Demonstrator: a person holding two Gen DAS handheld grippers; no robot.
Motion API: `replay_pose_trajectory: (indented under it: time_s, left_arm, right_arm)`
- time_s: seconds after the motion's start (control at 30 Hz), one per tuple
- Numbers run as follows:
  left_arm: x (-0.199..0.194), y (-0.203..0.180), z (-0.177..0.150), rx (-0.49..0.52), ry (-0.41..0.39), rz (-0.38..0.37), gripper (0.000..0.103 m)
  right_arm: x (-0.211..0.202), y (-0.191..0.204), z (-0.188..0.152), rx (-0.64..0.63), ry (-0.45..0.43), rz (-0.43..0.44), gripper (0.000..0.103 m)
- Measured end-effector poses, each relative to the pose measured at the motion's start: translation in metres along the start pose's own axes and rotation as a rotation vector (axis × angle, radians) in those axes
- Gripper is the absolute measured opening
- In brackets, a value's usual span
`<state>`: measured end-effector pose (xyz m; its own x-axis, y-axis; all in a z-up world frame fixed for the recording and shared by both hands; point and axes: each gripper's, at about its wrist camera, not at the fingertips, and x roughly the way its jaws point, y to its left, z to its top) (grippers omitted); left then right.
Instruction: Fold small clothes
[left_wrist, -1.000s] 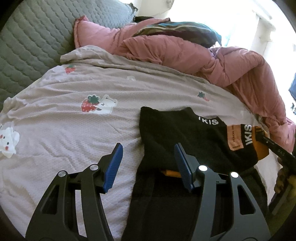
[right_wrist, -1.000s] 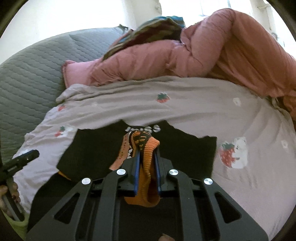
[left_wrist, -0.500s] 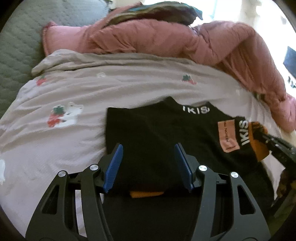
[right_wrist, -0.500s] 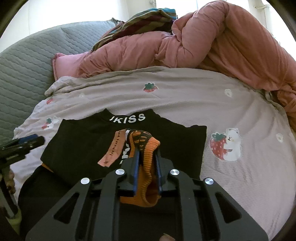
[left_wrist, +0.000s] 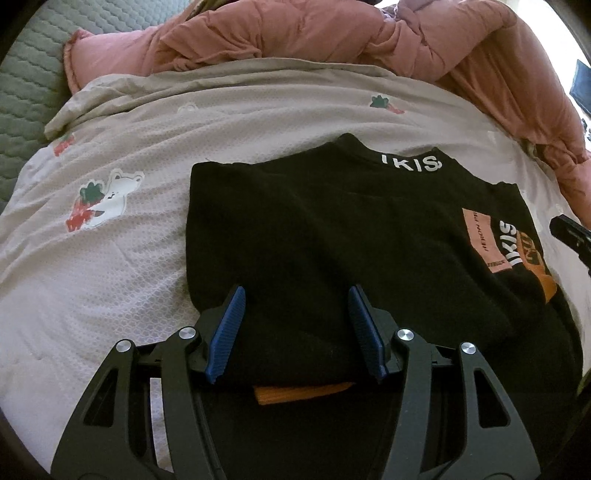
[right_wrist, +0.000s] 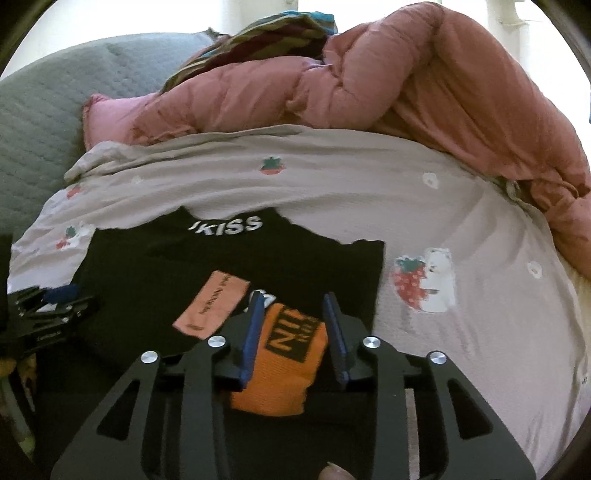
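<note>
The black top (left_wrist: 314, 229) lies on the bed (left_wrist: 129, 258); left gripper (left_wrist: 297, 325) and right gripper (right_wrist: 293, 332) (orange cuff (right_wrist: 284, 369) between) both have jaws apart.

- The bed (left_wrist: 147, 266) in front of me is covered by a pale sheet (right_wrist: 369, 206) printed with strawberries and little white bears.
- A black sweater (left_wrist: 314, 240) with white letters at the collar lies flat on that sheet, with an orange cuff (right_wrist: 284, 365) folded onto it at my right.
- A rumpled pink quilt (right_wrist: 424, 92) is heaped along the far side of the bed.
- A striped cloth (right_wrist: 266, 37) rests on top of the quilt.
- A grey quilted cover (right_wrist: 44, 110) lies at the far left.
</note>
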<state>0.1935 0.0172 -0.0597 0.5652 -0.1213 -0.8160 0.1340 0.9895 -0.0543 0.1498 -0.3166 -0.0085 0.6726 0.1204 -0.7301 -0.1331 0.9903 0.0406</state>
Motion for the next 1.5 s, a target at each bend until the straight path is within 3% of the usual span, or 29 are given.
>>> replay_pose_trajectory:
  time_s: [0.27,0.4,0.47,0.97,1.5]
  left_arm:
    - [0.001,-0.003,-0.001,0.003,0.0,0.003,0.05]
    - [0.001,-0.002,-0.002,-0.005,0.0,-0.006,0.05]
    - [0.001,-0.002,-0.003,-0.005,-0.001,-0.01,0.05]
    - [-0.008,0.0,-0.007,-0.019,-0.01,-0.017,0.05]
    - [-0.023,-0.001,-0.013,-0.025,-0.028,-0.016,0.05]
  right_arm:
    - [0.014,0.039,-0.005,-0.093,0.073,0.136,0.038]
    - [0.035,0.035,-0.013,-0.084,0.166,0.076,0.041]
    - [0.045,0.028,-0.019,-0.045,0.211,0.066,0.048]
    - [0.025,0.019,-0.016,0.0,0.149,0.092,0.052]
    - [0.007,0.013,-0.016,0.029,0.115,0.104,0.066]
